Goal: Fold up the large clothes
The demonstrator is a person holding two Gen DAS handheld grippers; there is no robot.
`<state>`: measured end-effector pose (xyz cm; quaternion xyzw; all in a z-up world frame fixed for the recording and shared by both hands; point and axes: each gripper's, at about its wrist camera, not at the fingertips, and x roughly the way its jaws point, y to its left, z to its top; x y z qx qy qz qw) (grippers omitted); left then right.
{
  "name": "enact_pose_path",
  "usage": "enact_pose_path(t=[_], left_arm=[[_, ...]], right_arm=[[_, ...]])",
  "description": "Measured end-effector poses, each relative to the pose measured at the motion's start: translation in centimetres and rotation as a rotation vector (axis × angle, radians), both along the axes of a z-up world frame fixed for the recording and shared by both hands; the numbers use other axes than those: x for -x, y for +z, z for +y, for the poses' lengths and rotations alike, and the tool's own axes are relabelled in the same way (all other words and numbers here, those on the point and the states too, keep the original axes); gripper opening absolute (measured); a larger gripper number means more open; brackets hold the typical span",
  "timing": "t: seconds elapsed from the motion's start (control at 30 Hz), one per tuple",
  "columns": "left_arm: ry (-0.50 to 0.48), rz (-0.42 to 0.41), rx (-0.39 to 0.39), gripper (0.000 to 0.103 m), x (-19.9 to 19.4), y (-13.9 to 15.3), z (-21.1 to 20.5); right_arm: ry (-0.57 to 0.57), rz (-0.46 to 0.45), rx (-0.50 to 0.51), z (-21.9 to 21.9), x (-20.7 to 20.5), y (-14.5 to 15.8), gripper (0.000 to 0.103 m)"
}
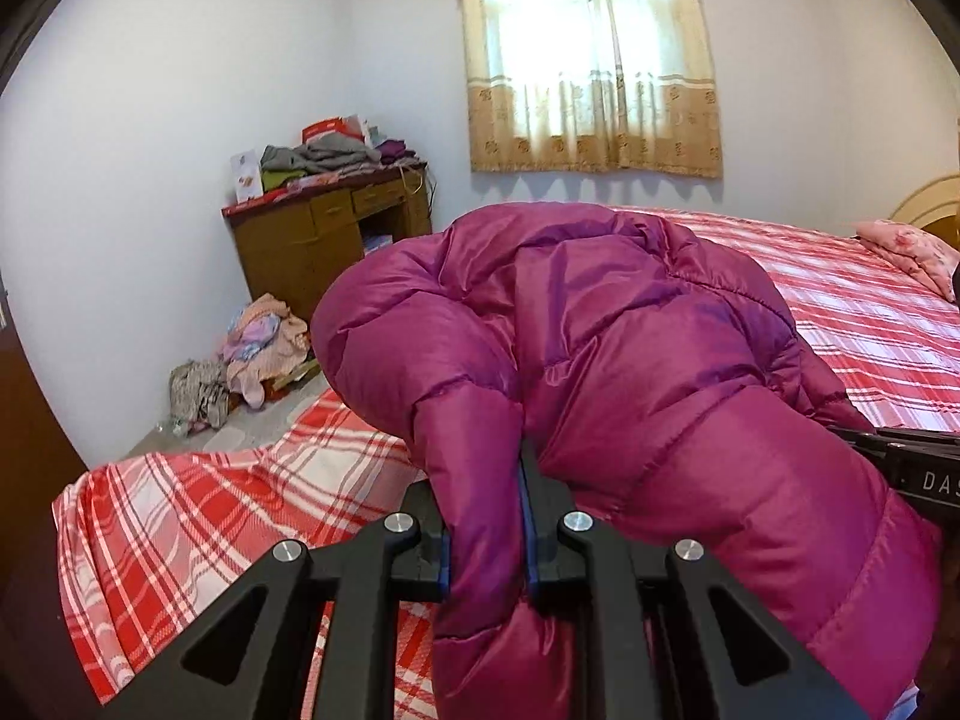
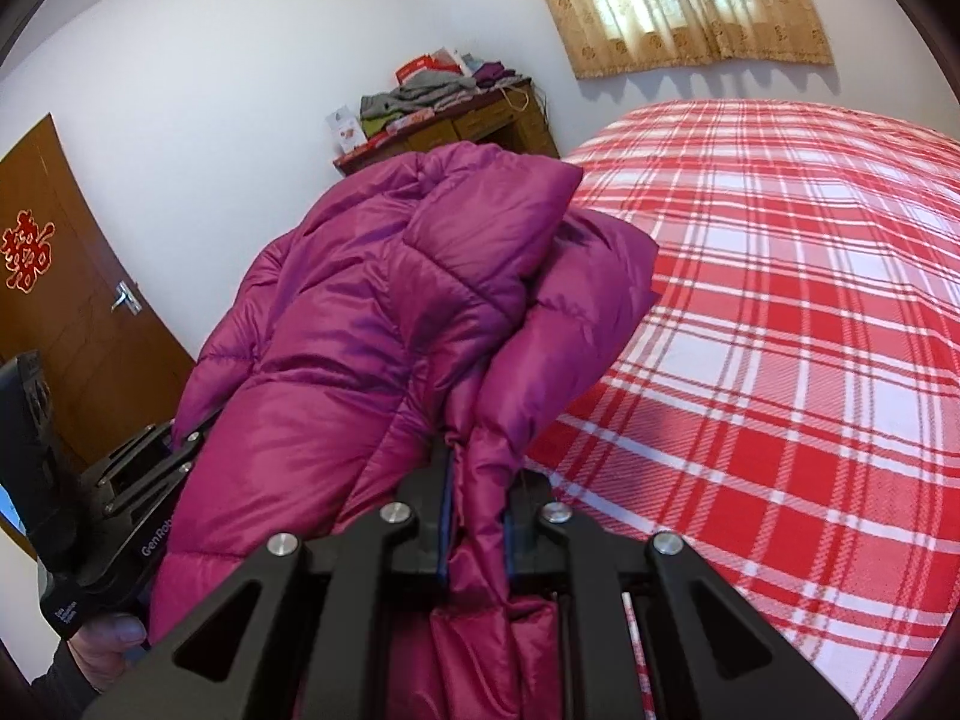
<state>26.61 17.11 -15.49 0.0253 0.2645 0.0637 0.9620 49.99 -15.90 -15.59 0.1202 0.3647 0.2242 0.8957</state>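
Note:
A magenta quilted puffer jacket [image 1: 630,348] is bunched up and held over a bed with a red and white plaid sheet [image 1: 198,516]. My left gripper [image 1: 486,492] is shut on a thick fold of the jacket. My right gripper [image 2: 477,480] is shut on another fold of the same jacket [image 2: 360,312], lifted above the plaid bed [image 2: 780,330]. The right gripper's body shows at the right edge of the left wrist view [image 1: 918,468]. The left gripper shows at the lower left of the right wrist view [image 2: 120,492], partly under the jacket.
A wooden desk [image 1: 324,240] piled with clothes stands in the far corner, with a heap of clothes [image 1: 252,348] on the floor beside it. A curtained window [image 1: 594,54] is behind the bed. A pink pillow [image 1: 918,252] lies by the headboard. A brown door [image 2: 72,288] is on the left.

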Motion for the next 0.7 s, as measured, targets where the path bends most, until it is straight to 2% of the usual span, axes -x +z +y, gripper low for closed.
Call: enact_pose_path(t=[0.53,0.7], left_arm=[[0.043,0.081,0.047,0.018,-1.2,-3.6,3.4],[0.054,0.107,0.058,0.025,-1.4,-4.3,3.5]], right_arm=[[0.025,0.086,0.056,2.3,-1.8,-3.2,0.015],[0.022,0.111,0.061,2.2,-2.2,-4.2,0.015]])
